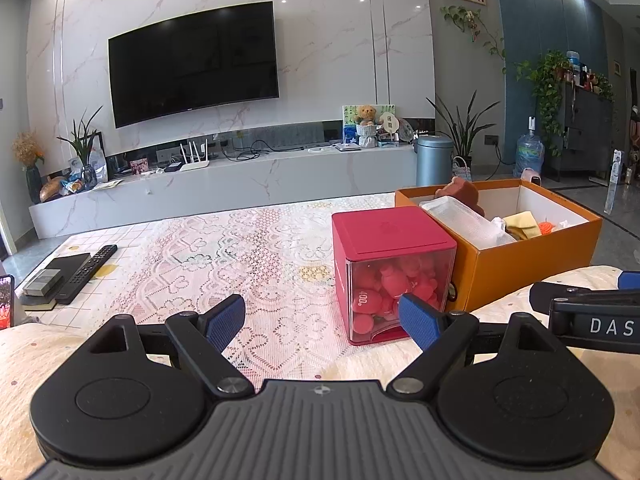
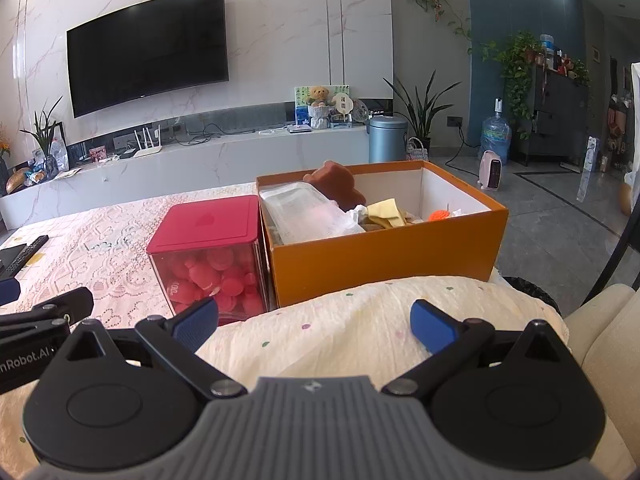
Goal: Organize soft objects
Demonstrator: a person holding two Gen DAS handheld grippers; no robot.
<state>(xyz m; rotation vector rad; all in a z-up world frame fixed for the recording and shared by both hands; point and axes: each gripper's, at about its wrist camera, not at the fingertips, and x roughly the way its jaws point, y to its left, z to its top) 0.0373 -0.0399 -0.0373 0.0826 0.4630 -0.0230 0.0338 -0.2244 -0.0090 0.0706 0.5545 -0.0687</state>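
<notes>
An open orange box (image 2: 384, 252) stands on the lace-covered table (image 1: 224, 248). It holds a brown plush (image 2: 336, 184), a clear plastic bag (image 2: 308, 212), a yellow cloth (image 2: 386, 210) and a small orange item (image 2: 440, 214). The box also shows in the left wrist view (image 1: 520, 260). A red-lidded clear cube (image 1: 390, 272) full of red soft pieces stands left of it, touching or nearly so; it also shows in the right wrist view (image 2: 208, 260). A cream dotted cushion (image 2: 360, 328) lies in front. My left gripper (image 1: 322, 320) is open and empty. My right gripper (image 2: 314, 320) is open and empty above the cushion.
A remote control (image 1: 86, 268), a dark flat box (image 1: 60, 268) and a phone (image 1: 6, 300) lie at the table's left. Beyond stand a TV console (image 1: 224, 184), a wall TV (image 1: 192, 62), a blue bin (image 1: 434, 160) and plants. A cream seat edge (image 2: 608, 344) is at the right.
</notes>
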